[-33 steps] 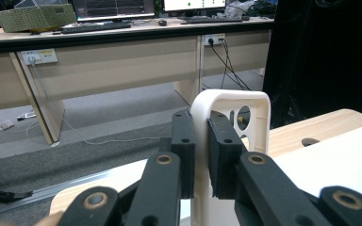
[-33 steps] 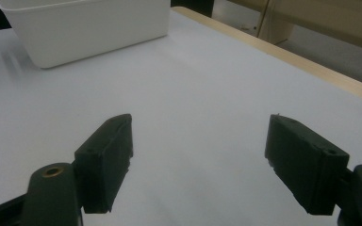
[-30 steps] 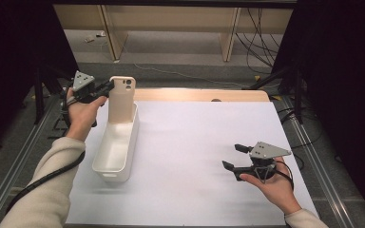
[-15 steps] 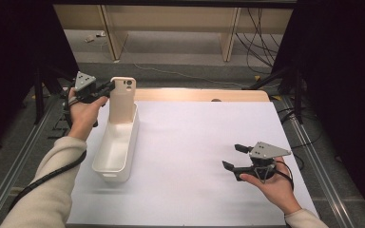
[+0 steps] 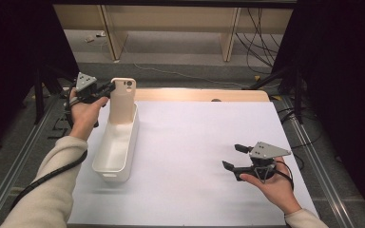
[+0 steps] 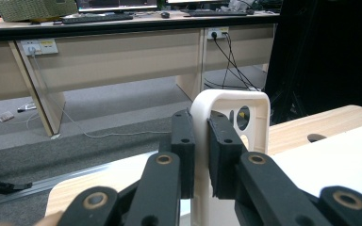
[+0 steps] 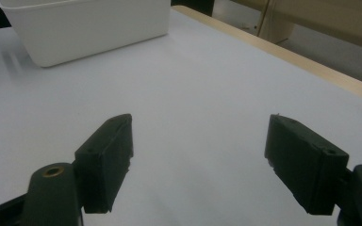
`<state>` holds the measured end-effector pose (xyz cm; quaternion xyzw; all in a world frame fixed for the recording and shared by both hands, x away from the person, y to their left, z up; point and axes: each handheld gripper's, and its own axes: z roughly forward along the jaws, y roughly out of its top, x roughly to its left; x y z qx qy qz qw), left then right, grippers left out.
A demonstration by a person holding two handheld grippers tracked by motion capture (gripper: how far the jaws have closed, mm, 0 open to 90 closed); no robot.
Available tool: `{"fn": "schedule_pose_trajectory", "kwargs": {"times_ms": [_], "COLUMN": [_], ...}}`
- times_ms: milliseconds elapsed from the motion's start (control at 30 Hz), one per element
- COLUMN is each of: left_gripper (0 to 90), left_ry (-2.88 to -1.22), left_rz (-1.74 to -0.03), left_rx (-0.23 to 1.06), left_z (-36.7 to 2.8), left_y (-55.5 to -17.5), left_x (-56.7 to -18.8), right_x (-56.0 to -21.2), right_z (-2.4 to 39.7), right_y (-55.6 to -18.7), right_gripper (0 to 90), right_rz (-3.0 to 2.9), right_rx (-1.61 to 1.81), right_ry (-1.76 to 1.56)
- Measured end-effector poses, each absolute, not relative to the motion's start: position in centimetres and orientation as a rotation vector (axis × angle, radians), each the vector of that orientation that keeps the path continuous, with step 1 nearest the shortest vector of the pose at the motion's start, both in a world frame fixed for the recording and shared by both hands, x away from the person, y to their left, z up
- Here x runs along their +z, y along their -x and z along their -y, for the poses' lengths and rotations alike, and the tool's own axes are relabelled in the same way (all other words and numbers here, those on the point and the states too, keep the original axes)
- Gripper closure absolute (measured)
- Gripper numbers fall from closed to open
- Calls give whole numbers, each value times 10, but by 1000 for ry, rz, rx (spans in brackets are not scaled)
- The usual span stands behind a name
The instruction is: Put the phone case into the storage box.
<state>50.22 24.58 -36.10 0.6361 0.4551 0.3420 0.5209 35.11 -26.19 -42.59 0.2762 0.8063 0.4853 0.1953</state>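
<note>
Your table [image 5: 209, 142], under its white sheet, carries one long white plastic bin [image 5: 116, 147] lying just below and to the inner side of your left gripper [image 5: 105, 89]. That bin is light and unanchored; any sideways pull through what you hold could tip or skid it, in my judgement.

The phone case [image 5: 122, 100], cream-coloured with a camera cut-out near its top, stands upright at the bin's far end, its lower part down inside the bin. Whether its bottom edge rests on the bin floor cannot be told.

In the left gripper view, the left gripper [image 6: 200, 150] has its jaws pressed together on the case's near edge [image 6: 202, 141], one pad on each face. The grip takes a thin rim only, near the top corner. Risk: the soft case may flex or pivot between the pads, slip out, and fall outside the bin rather than into it. Releasing while it stands upright may leave it leaning on the wall or toppling over the rim.

Your right gripper [image 5: 236, 156] hovers well apart from the bin, jaws spread wide, nothing between them [image 7: 200, 150]. It offers the bin no support.
</note>
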Motion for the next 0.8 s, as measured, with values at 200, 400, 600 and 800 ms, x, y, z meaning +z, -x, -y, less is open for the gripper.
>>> {"fn": "schedule_pose_trajectory", "kwargs": {"times_ms": [200,400,600,800], "left_gripper": [819,819,819,819], "left_ry": [-1527,-1529,-1530,-1535], "left_rz": [-1092,-1094,-1105,-1108], "left_rx": [817,812,811,811], "left_z": [-245,-244,-245,-246], "left_y": [-504,-504,-506,-507], "left_x": [-362,-364,-367,-368], "right_x": [-426,-426,-426,-426], "right_z": [262,262,262,262], "right_y": [-351,-351,-351,-351], "right_gripper": [255,255,255,255], "right_rz": [-2258,-2256,-2257,-2260], "right_rx": [1360,1359,1359,1361], "right_ry": [-773,-772,-773,-772]}}
